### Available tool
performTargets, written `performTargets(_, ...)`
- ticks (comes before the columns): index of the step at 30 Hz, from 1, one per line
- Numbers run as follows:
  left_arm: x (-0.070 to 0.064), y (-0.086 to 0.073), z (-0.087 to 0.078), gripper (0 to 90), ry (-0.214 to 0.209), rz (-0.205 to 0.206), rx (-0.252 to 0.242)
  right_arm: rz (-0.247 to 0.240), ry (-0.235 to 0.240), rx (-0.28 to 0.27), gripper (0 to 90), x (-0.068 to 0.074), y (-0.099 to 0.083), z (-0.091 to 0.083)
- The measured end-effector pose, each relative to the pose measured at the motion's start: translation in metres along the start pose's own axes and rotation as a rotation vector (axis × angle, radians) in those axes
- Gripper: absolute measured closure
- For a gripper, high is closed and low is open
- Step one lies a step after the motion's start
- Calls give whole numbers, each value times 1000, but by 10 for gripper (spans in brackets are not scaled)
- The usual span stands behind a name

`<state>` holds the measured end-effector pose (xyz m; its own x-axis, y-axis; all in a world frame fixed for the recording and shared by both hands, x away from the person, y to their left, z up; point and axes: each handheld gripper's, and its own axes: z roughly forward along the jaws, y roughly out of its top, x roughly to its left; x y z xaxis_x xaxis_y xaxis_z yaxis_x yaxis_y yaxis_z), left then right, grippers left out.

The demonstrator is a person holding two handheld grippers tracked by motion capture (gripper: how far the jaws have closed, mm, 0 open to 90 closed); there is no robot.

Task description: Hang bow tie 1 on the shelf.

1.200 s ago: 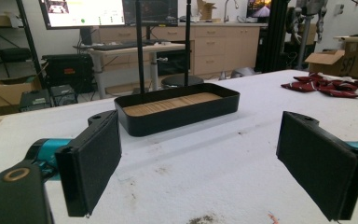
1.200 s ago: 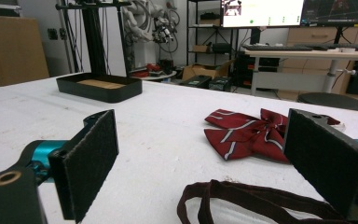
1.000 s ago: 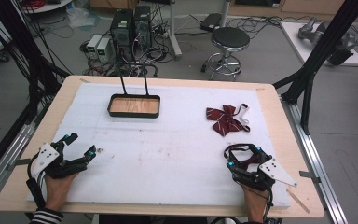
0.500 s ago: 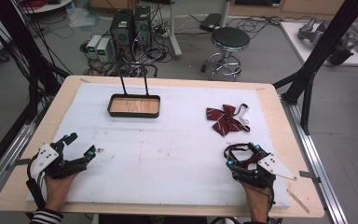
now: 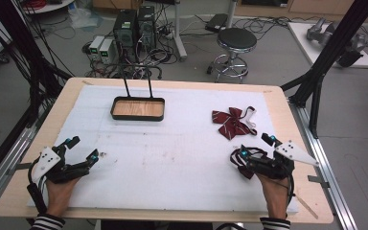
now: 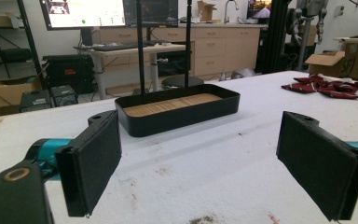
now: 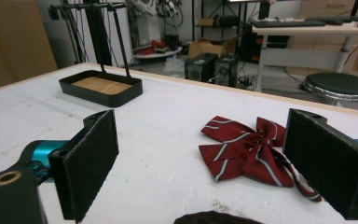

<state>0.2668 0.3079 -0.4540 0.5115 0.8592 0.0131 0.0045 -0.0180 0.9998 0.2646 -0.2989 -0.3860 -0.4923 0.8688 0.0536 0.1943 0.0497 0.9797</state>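
A white mat (image 5: 182, 158) covers the wooden table (image 5: 294, 120), which stands on a grey floor among computers, cables and a stool (image 5: 237, 40). A black tray (image 5: 138, 109) with a wood floor sits near the far edge. The red striped bow tie (image 5: 232, 122) lies flat toward the right edge, just beyond the right gripper (image 5: 256, 149); the left gripper (image 5: 80, 148) rests near the front left corner, both with jaws spread and empty.

The bow tie (image 5: 233, 122) lies on the table (image 5: 172, 163) right of the tray (image 5: 138, 109), ahead of the right gripper (image 5: 255, 152).
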Motion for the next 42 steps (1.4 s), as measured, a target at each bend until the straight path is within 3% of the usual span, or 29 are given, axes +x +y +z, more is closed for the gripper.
performTargets(2, 0, 0, 0, 143, 0, 0, 0, -8, 8, 36, 96, -4, 13, 5)
performTargets(10, 0, 0, 0, 144, 1, 1, 0, -16, 18, 145, 96, -11, 37, 25)
performTargets(21, 0, 0, 0, 144, 1, 1, 1, -15, -29, 236, 97, -26, 61, 56)
performTargets(32, 0, 0, 0, 144, 3, 2, 2, -6, -85, 313, 96, -45, 72, 81)
performTargets(37, 0, 0, 0, 144, 1, 1, 2, 22, -83, 342, 96, -54, 74, 92)
performTargets(42, 1, 0, 0, 144, 1, -3, 5, 40, -84, 397, 97, -60, 69, 114)
